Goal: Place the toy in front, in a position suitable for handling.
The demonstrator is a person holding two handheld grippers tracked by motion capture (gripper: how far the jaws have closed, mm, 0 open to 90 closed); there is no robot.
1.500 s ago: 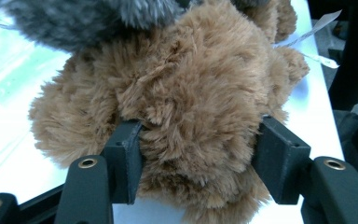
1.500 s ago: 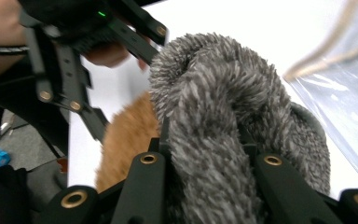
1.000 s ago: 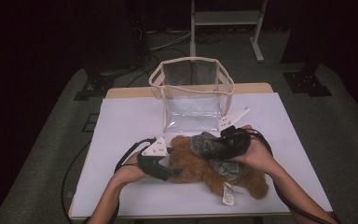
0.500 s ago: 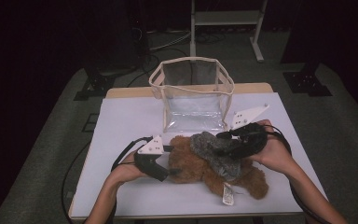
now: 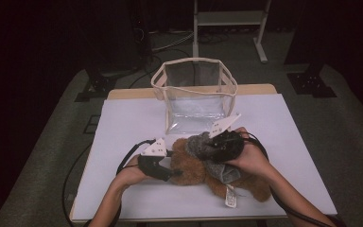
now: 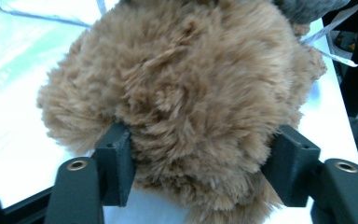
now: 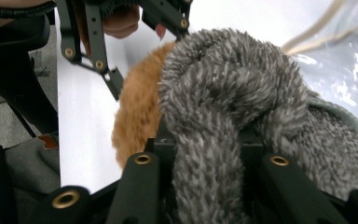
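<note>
My left gripper [image 5: 172, 174] has just been closing and pinches the brown plush toy [image 5: 194, 165], lying on the table just in front of the clear bag [image 5: 196, 97]. My right gripper [image 7: 205, 154], jaws closing too, clamps its grey fuzzy hat [image 7: 233, 93].
</note>
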